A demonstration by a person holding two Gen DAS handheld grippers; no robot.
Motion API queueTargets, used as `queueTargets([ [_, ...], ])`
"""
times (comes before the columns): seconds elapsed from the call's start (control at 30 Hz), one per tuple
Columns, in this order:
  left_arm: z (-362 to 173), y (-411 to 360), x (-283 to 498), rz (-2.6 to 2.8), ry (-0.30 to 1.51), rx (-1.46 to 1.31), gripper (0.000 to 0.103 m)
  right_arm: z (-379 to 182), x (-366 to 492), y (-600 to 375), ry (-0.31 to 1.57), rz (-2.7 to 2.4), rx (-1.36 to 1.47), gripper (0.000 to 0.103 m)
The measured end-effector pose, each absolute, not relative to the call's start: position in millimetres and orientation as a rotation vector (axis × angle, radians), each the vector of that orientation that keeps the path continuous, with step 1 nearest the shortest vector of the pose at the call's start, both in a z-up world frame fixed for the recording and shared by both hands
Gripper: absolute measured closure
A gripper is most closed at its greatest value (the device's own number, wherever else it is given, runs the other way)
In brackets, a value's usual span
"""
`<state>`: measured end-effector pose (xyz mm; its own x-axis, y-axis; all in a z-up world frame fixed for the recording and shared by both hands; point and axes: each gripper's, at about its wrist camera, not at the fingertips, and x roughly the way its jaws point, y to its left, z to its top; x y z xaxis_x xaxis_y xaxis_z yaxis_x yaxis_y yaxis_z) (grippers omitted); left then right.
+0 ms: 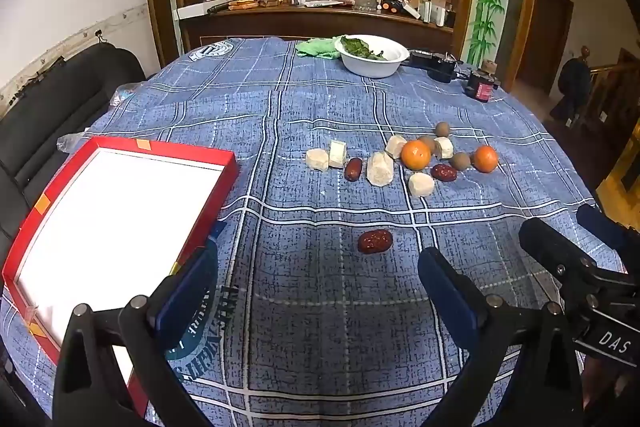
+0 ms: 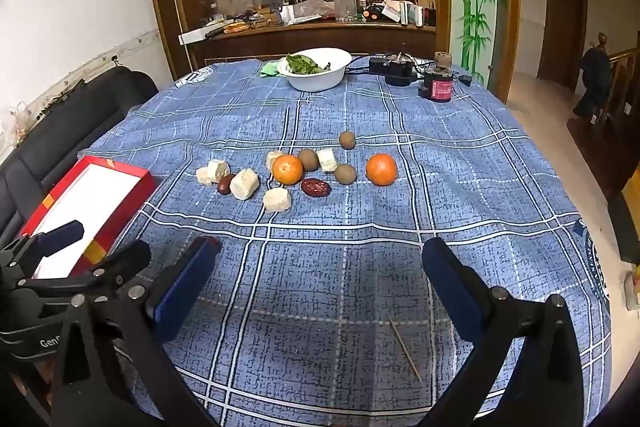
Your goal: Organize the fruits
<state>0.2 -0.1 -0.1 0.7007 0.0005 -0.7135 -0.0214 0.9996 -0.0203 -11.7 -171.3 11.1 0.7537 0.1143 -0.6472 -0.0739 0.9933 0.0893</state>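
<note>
Both grippers angled down toward the desk, hovering over the blue plaid tablecloth (image 1: pixel 320 307), touching nothing. Left gripper (image 1: pixel 316 291): jaws spread wide, nothing between the blue pads; a lone wrinkled dark-red jujube (image 1: pixel 375 241) lies on the cloth just ahead at 12 o'clock. Right gripper (image 2: pixel 320 283): jaws spread wide, also empty; a thin wooden toothpick (image 2: pixel 405 349) lies on the cloth near its right finger.

Fruit cluster sits mid-desk at 12 o'clock of both views: two round oranges (image 2: pixel 287 169) (image 2: pixel 381 169), three small brown round longans (image 2: pixel 347 139), two more dark-red jujubes (image 2: pixel 315 187), several pale beige cut chunks (image 2: pixel 244 183), kind unclear. Red-rimmed flat cardboard box with white inside (image 1: pixel 120 219) at 9 o'clock, left finger overlapping its near corner in the left view.

Writing: "DAS" on the right gripper body seen at 3 o'clock in the left view; "Gen" cut off on the left gripper body in the right view. Printed emblem text on the cloth is distorted, unreadable. Label on the small dark jar with red label (image 2: pixel 438 85) is too small to read.

White bowl with green leaves (image 2: pixel 316 69) at the far edge; black device with cables (image 2: pixel 394 69) beside it, type unclear
</note>
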Motion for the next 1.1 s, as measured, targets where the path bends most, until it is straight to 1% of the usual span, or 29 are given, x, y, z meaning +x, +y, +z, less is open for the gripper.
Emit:
queueTargets([
  [1.1, -7.2, -1.2, 1.9, 0.01, 0.796, -0.029, 0.002, 4.7, -11.4, -179.4, 0.701, 0.133, 0.082, 0.0],
])
